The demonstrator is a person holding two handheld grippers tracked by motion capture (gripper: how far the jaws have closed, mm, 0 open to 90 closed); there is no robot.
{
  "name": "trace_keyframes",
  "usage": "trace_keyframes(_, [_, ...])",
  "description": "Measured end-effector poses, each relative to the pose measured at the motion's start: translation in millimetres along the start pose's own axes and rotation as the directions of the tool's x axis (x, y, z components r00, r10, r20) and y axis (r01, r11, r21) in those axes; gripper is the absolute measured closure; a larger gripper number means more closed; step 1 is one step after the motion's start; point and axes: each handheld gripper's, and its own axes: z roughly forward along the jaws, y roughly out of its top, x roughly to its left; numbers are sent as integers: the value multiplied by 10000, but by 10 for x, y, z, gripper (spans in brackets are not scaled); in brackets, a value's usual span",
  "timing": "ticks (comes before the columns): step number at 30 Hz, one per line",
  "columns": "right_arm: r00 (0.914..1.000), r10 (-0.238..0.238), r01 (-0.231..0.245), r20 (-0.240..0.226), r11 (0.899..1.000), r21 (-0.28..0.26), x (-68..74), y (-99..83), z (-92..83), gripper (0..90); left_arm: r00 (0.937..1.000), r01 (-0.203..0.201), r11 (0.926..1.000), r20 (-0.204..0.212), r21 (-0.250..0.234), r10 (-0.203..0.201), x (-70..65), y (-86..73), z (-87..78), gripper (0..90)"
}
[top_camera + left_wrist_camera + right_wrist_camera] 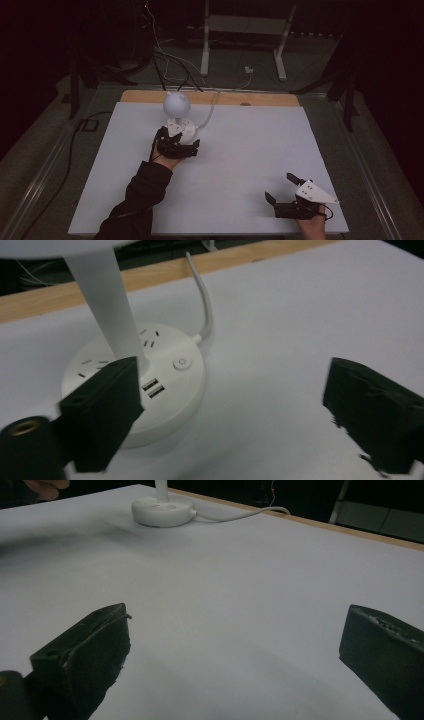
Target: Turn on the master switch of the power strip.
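- A white desk lamp (176,105) with a round head stands at the far left-centre of the white table top (250,150), near the bare wooden strip (270,98) along the far edge.
- Its round base (170,385) is a power hub: socket slots on top, a round button (181,362), and two USB ports (154,388) on the near side.
- A white cord (206,305) leaves the base's far side and runs off over the wooden edge.
- The left gripper (176,142) sits just near the base, jaws spread wide and empty; in the left gripper view one jaw overlaps the base's near-left side, the other hangs over bare table to the right. Whether that jaw touches the base, I cannot tell.
- The right gripper (282,187) rests low at the near right corner, well apart from the lamp, jaws wide apart with nothing between them.
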Motion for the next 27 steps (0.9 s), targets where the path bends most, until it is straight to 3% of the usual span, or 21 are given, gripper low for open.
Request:
trace_keyframes(6, [10000, -16, 16, -27, 10000, 3, 0, 0, -1, 0, 9998, -94, 10000, -159, -9, 94, -12, -31, 74, 190])
trace_keyframes(11, [10000, 12, -12, -83, 10000, -56, -6, 1, -4, 0, 9993, -93, 9999, -357, -48, 91, -13, -39, 118, 323])
trace_keyframes(15, [10000, 1, -1, -84, 10000, -50, -5, 1, -6, 0, 9996, 3, 10000, -272, -83, -5, 8, -43, 150, 486])
trace_keyframes(16, [10000, 0, 0, -90, 10000, -47, -5, 1, -6, 0, 9996, 16, 10000, -280, -70, -18, 11, -43, 153, 563])
trace_keyframes(17, [10000, 0, 0, -90, 10000, -47, -5, 1, -6, 0, 9997, 67, 10000, -225, -58, -69, 14, -44, 160, 563])
trace_keyframes(21, [9999, 32, -33, -148, 10000, -47, -10, -1, -5, 0, 9994, -2, 10000, -334, -31, 1, 19, -34, 194, 702])
trace_keyframes(27, [9999, 32, -33, -158, 10000, -52, -10, 0, -8, 0, 9979, -128, 9999, -632, 66, 132, 27, -5, 270, 783])
